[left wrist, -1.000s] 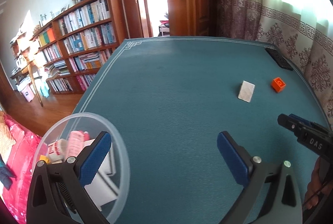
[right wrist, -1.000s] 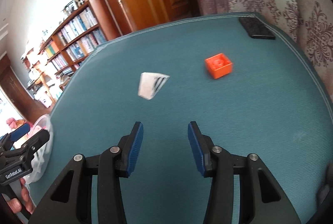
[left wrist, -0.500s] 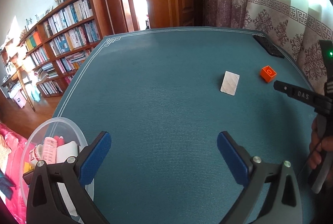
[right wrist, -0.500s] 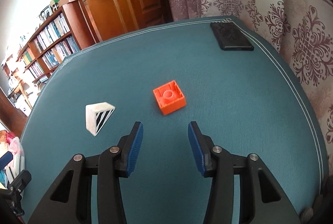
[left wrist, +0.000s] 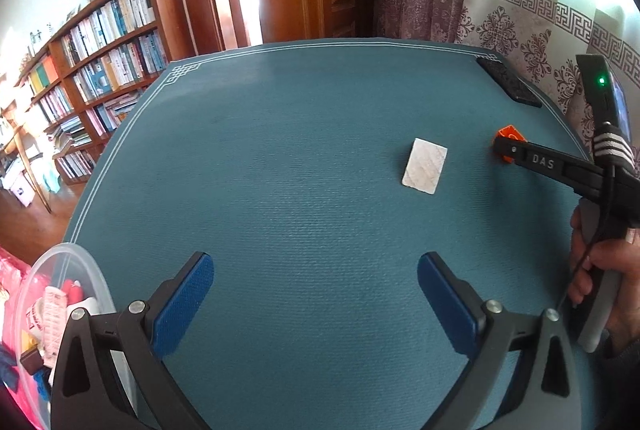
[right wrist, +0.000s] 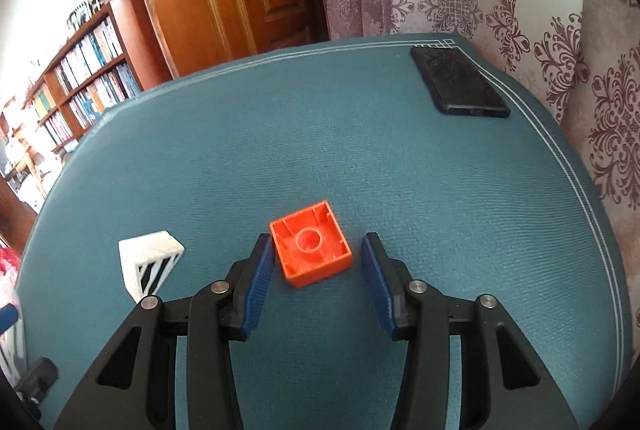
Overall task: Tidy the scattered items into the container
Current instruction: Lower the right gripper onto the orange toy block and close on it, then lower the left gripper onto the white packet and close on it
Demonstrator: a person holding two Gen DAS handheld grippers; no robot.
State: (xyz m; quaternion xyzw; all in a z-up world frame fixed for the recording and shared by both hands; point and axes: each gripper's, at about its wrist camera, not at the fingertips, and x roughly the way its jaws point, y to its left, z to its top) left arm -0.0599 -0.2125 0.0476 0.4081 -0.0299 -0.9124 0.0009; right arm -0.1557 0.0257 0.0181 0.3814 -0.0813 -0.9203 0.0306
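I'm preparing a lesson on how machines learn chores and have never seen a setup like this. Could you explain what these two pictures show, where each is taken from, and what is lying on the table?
No robot here: a person holds a two-finger gripper in each hand, each with a wide-angle camera looking along its fingers. One picture is from the left gripper, open and empty above the teal table; beside it stands a clear container already holding items. The other is from the right gripper, open, its fingers either side of an upside-down orange block but not yet squeezing it. A white block and a black phone also lie on the table. Nothing is held.
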